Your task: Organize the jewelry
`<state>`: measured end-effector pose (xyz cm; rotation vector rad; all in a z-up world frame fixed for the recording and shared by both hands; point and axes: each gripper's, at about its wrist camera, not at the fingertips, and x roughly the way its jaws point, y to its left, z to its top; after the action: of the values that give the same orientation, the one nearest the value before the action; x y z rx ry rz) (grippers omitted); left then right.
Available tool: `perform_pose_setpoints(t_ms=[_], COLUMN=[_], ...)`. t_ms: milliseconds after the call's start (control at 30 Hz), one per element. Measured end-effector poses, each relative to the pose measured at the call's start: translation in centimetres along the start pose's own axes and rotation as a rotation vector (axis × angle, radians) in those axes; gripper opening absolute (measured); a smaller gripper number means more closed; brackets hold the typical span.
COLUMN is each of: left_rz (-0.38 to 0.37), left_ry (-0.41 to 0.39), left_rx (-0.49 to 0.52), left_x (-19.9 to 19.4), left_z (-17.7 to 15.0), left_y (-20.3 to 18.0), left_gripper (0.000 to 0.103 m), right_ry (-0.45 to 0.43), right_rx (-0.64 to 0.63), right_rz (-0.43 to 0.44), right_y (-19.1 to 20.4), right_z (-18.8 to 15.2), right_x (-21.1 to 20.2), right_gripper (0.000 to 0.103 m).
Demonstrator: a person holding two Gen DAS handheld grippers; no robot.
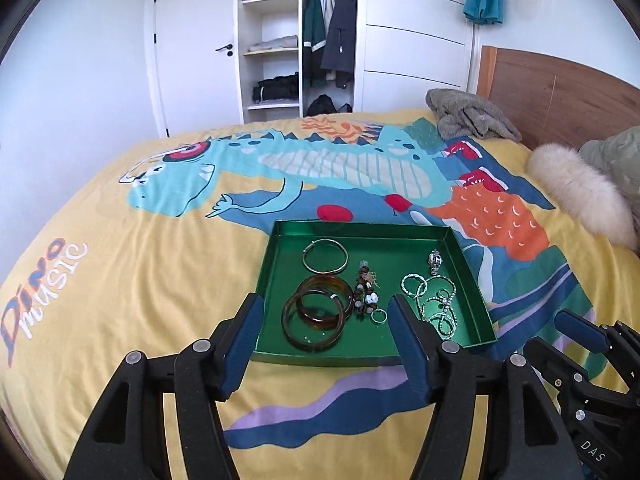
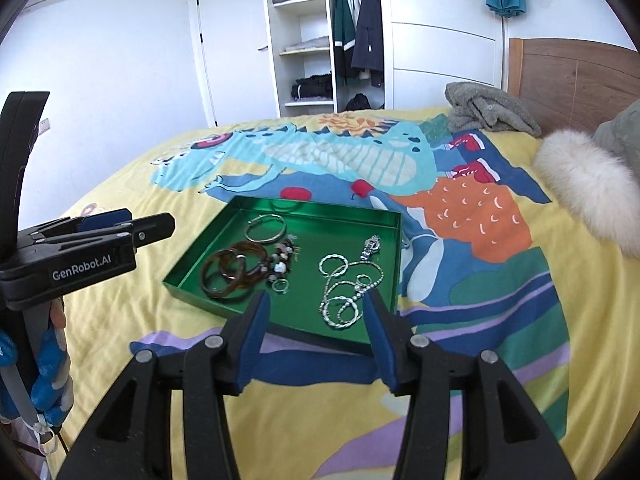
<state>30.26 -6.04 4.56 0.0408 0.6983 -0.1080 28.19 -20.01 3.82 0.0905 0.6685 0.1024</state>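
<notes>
A green tray (image 1: 280, 276) lies on the bed and holds the jewelry. Inside it are two brown bangles (image 1: 325, 279), a silver hoop (image 1: 345, 256), a beaded bracelet (image 1: 364, 296), a small ring (image 1: 379, 310), tangled silver chains (image 1: 436, 304) and a silver pendant (image 1: 435, 259). My left gripper (image 1: 325, 304) hangs open above the tray's near edge, nothing between its fingers. My right gripper (image 2: 316, 298) is open too, above the tray (image 2: 304, 216) in front of the chains (image 2: 340, 280), with the bangles (image 2: 224, 276) to its left. Each gripper shows at the edge of the other's view.
The bed has a yellow dinosaur cover (image 1: 120, 280). A grey crumpled cloth (image 1: 468, 116), a fur-trimmed garment (image 1: 580, 196) and the wooden headboard (image 1: 560, 92) are at the far right. An open wardrobe (image 1: 296, 36) and a door (image 1: 192, 48) stand beyond the bed.
</notes>
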Motion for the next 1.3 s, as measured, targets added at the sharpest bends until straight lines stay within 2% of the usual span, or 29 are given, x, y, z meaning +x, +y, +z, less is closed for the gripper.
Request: perform_pose_setpoints(t_ms=[133, 200, 567, 767, 1067, 1300], left_rz=[0.029, 0.036, 0.089, 0.094, 0.107, 0.121], left_ry=[-0.049, -0.066, -0.064, -0.089, -0.139, -0.178], left_rx=[-0.034, -0.049, -0.045, -0.040, -0.028, -0.027], left_x=[-3.7, -5.2, -10.6, -13.5, -16.8, -18.3], left_z=[-1.1, -1.9, -6.7, -8.7, -10.3, -11.4], left_y=[0.4, 0.6, 0.6, 0.5, 0.2, 0.5], left_gripper=[0.077, 0.079, 0.080, 0.085, 0.091, 0.095], right_ry=[-0.026, -0.036, -0.098, -0.127, -0.206, -0.234], right_rx=[0.012, 0.011, 0.050, 0.033, 0.008, -0.006], right_rz=[0.019, 0.016, -0.011, -0.032, -0.074, -0.083], right_y=[0.3, 0.4, 0.3, 1.4, 3.4, 4.4], right_z=[-1.2, -1.8, -6.0, -7.4, -8.8, -9.4], right_x=[-2.8, -4.1, -11.3, -14.4, -19.1, -20.6], right_gripper=[0.048, 0.048, 0.053, 0.053, 0.053, 0.054])
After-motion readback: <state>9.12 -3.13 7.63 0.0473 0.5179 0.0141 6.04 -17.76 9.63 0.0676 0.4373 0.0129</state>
